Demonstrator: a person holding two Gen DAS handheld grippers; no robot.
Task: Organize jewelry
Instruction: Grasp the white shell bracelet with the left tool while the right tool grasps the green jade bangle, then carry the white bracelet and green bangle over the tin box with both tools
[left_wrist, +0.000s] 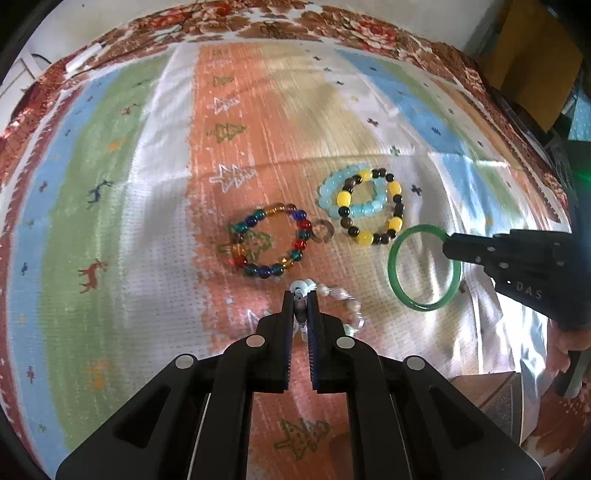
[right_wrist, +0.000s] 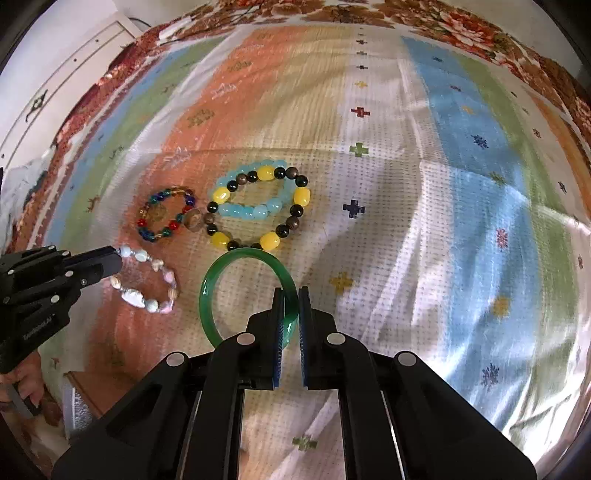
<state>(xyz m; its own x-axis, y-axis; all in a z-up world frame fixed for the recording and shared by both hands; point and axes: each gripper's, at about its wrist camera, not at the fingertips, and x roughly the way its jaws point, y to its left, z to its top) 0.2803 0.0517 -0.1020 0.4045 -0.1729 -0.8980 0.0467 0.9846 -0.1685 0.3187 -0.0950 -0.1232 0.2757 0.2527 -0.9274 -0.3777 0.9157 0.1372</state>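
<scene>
My left gripper (left_wrist: 300, 297) is shut on the pale pink and white bead bracelet (left_wrist: 345, 301), which lies on the striped cloth; the same bracelet shows in the right wrist view (right_wrist: 142, 295). My right gripper (right_wrist: 291, 295) is shut on the rim of the green bangle (right_wrist: 221, 280), also seen in the left wrist view (left_wrist: 397, 275). A multicoloured glass bead bracelet (left_wrist: 258, 269) lies left of a yellow and black bead bracelet (left_wrist: 397, 223), which lies over a light blue bead bracelet (left_wrist: 327, 190). A small brown ring (left_wrist: 324, 230) sits between them.
The striped patterned cloth (left_wrist: 129, 184) covers the surface, over a brown floral cloth (left_wrist: 258, 22) at the far edge. A wooden edge (left_wrist: 487, 391) shows near me on the right. A white cabinet (right_wrist: 66, 66) stands at the left.
</scene>
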